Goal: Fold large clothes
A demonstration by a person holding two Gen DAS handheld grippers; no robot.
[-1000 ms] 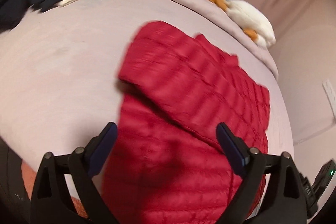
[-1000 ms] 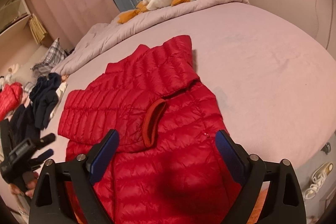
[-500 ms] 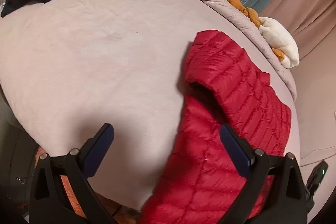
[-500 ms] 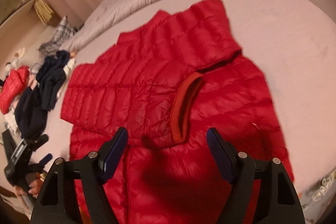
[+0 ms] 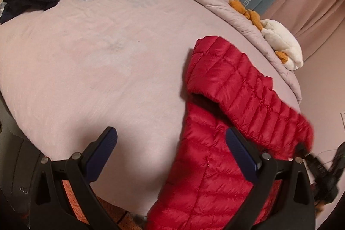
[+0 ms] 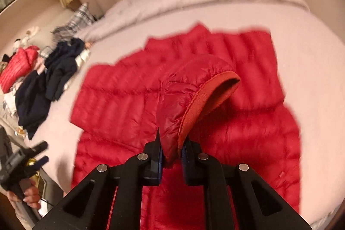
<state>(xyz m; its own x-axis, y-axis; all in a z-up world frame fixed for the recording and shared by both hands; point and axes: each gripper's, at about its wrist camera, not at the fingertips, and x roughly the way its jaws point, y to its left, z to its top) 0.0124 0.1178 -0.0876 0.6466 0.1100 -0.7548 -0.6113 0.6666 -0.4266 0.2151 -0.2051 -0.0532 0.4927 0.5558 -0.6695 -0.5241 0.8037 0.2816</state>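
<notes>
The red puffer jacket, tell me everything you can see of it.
The red puffer jacket is shiny, quilted in horizontal bands and lies flat on the pinkish bed sheet. One sleeve is folded across the body. The right claw is shut on its orange-red ribbed cuff, lifting it. The left claw is open, beside the jacket.

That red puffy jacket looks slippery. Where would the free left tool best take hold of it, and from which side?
Probably the jacket's near left edge, approached from the bare sheet side. That edge lies flat and thin enough for the open left gripper to slide onto. The right gripper already pinches the sleeve cuff, whose ribbed band looks less slippery.
</notes>
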